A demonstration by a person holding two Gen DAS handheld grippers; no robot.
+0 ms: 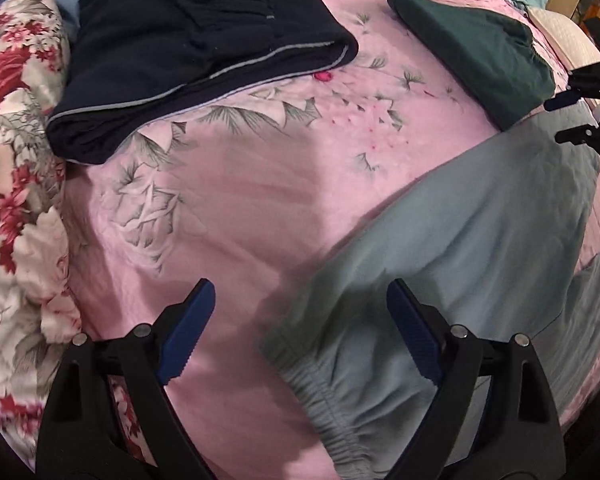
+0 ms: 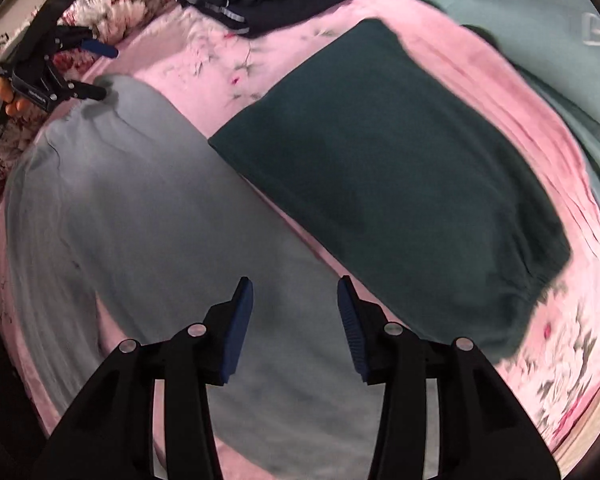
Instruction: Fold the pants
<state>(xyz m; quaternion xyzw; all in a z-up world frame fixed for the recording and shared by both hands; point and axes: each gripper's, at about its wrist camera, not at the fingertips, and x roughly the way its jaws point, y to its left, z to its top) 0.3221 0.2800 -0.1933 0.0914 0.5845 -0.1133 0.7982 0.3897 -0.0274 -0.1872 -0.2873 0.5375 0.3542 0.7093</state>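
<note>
Pale grey-blue pants (image 1: 480,220) lie stretched out on the pink floral sheet (image 1: 240,200). Their elastic band (image 1: 324,400) is bunched just below my left gripper (image 1: 300,292). That gripper points down with its jaws wide open and nothing between them; one finger is over the sheet, the other over the pants. In the right wrist view my right gripper (image 2: 296,284) hangs open over the other end of the pale pants (image 2: 140,200), holding nothing. The left gripper (image 2: 106,72) shows far left there, held by a hand. The right gripper (image 1: 568,116) shows at the left wrist view's right edge.
Folded dark green pants (image 2: 400,184) lie right beside the pale ones. Folded navy pants (image 1: 188,48) with a grey stripe sit further back. A red-and-white floral quilt (image 1: 16,200) is bunched along one side. A teal cloth (image 2: 500,0) lies beyond the sheet.
</note>
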